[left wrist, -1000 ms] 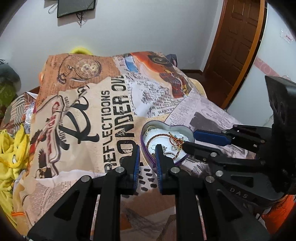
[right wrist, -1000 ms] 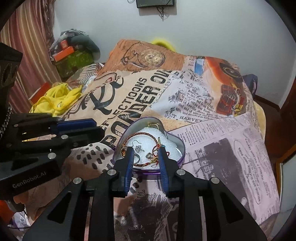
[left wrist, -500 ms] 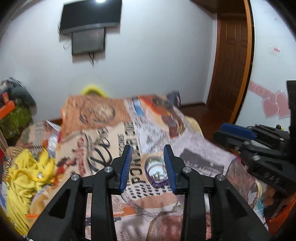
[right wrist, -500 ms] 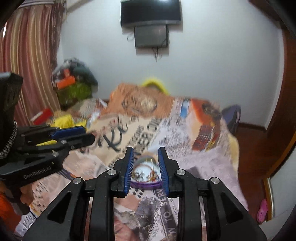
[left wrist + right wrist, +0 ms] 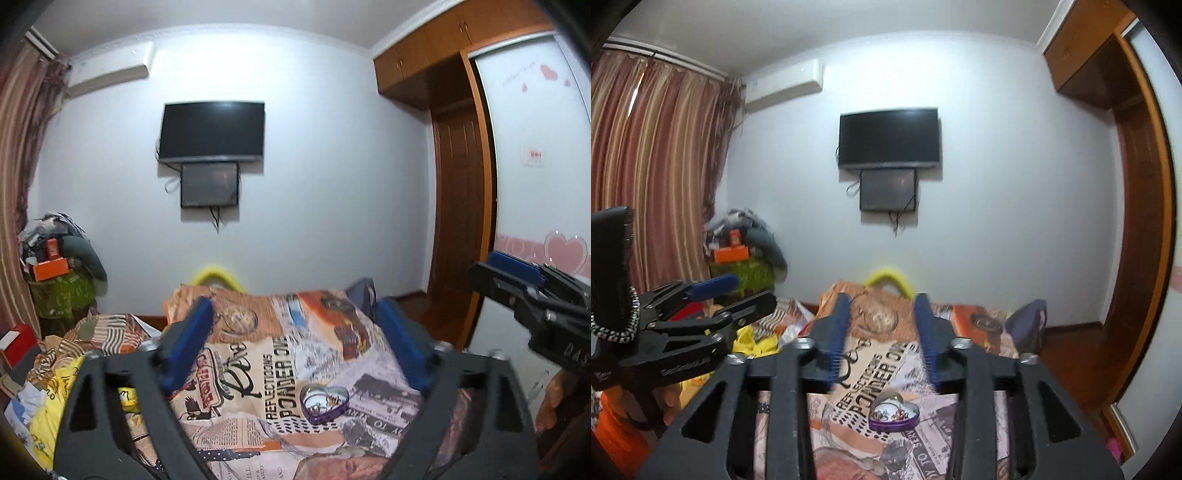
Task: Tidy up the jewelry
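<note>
On the bed (image 5: 325,354), a purple heart-shaped tin (image 5: 324,401) holds the jewelry (image 5: 894,414), seemingly all gathered. Left tongs (image 5: 295,347) gape wide and empty; right tongs (image 5: 882,339) stand parted and empty, both well above it. Little seems left.

A pale, plain wall (image 5: 314,184) carries a black flat television (image 5: 212,131) with a smaller dark panel (image 5: 209,184) just beneath it and a white air-conditioning unit (image 5: 109,72) high to the left. Striped brown-red curtains (image 5: 653,166) hang at the left; a brown wooden wardrobe (image 5: 443,147) stands at the right.
</note>
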Available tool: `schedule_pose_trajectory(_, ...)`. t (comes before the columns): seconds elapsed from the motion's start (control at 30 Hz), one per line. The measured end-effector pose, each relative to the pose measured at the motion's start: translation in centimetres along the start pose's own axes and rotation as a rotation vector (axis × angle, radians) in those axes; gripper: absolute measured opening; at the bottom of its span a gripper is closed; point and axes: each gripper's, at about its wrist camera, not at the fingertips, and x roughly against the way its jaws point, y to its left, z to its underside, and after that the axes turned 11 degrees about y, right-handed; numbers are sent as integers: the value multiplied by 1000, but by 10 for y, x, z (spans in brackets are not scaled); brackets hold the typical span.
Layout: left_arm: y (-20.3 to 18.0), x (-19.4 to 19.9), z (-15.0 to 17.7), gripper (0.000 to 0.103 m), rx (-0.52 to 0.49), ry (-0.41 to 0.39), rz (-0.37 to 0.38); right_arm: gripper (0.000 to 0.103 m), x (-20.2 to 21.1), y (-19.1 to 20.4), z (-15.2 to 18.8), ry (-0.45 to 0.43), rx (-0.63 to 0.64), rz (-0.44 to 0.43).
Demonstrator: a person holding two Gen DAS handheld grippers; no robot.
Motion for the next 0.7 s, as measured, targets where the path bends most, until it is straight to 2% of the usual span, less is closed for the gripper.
schedule_pose_trajectory(0.1,-2,10,2,101,2,-32,-24,72,6,8,3,-34,-3,42)
schedule_pose_trajectory(0.17,-4,14,4,101,-10,-46,-46,81,6,10,5,-41,-9,52)
schedule_pose_trajectory(0.3,-7,19,12,101,-18,-50,-55,103,6,11,7,-76,-44,88)
schedule_pose_trajectory(0.7,-9,28,15,102,-6,-47,-58,103,19,1,16,-64,-72,90)
